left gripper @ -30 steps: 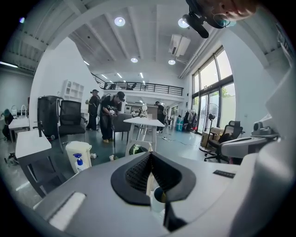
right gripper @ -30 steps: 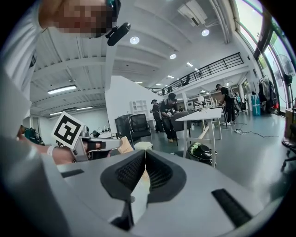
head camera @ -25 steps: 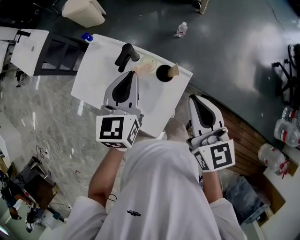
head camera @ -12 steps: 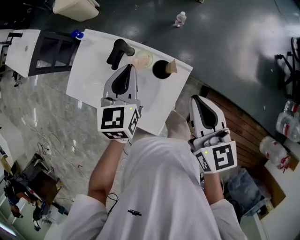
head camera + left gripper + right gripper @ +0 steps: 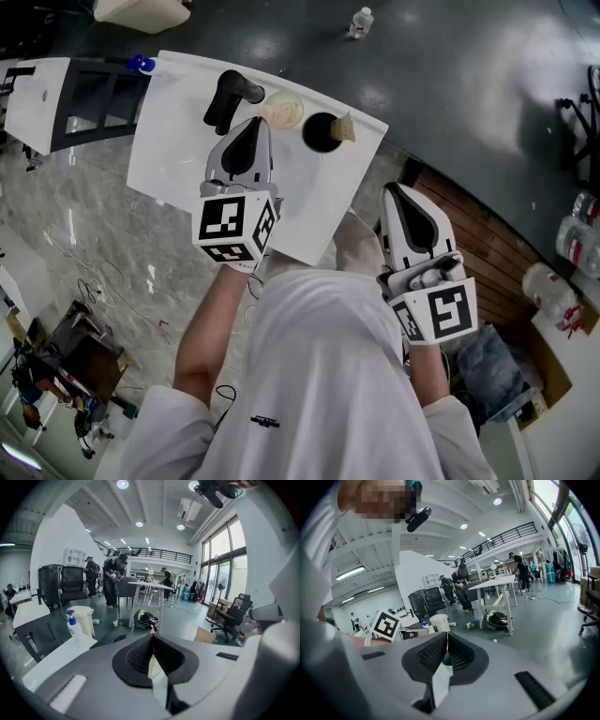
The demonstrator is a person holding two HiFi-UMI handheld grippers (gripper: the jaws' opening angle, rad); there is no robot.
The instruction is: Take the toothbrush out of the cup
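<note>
While both tongs are pinched shut with nothing between them, the left gripper [image 5: 253, 127] hangs over the white table [image 5: 169, 141]. Its tip is near the black cup [image 5: 319, 133], where the toothbrush [image 5: 345, 127] leans at the right rim. The right gripper [image 5: 394, 190] is off the table's edge.

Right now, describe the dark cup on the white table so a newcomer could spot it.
Start from the white table in front of the person and follow its far edge to the right-hand corner. The dark cup stands there, right of a pale cup and a black handled device. It alone is round and black, with a tan piece at its rim.
</note>
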